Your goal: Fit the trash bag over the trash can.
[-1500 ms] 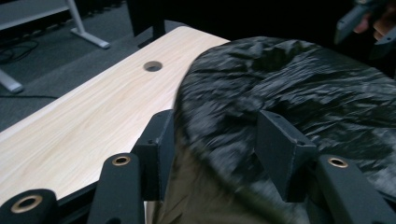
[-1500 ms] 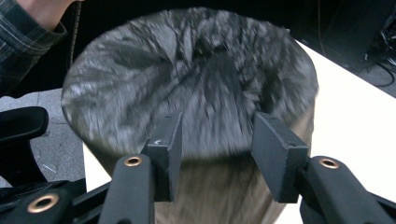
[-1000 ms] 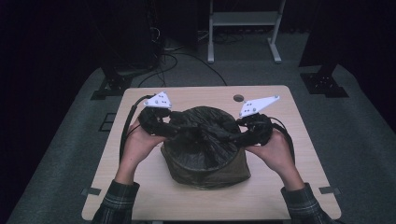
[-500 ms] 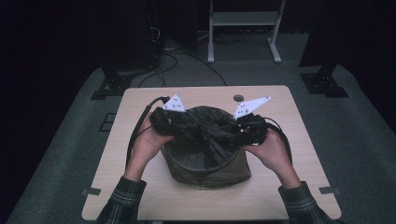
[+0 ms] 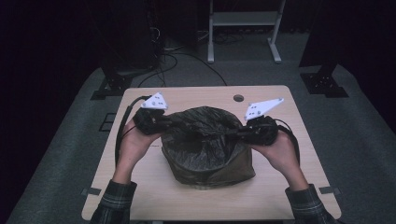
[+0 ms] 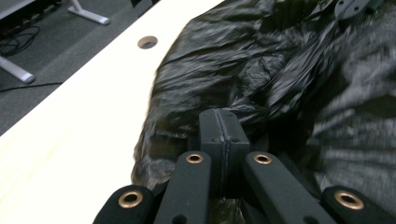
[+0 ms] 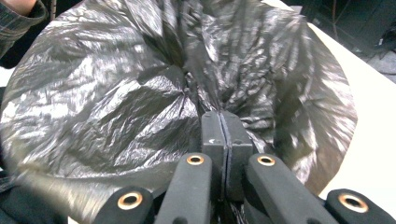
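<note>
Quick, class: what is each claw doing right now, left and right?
Left claw: jaws have just been closing, now shut on the black bag.
Right claw: likewise just been closing, now shut on the black bag.

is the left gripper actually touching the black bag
Touching. In the left gripper view the left gripper has its jaws shut together with the black bag's film bunched around their tips.

One black bag [image 5: 205,144] (two tongs [image 5: 161,123])

Both tools' jaws have just closed on the black bag [image 5: 205,140]; left tool [image 5: 154,122] moved outward.
</note>
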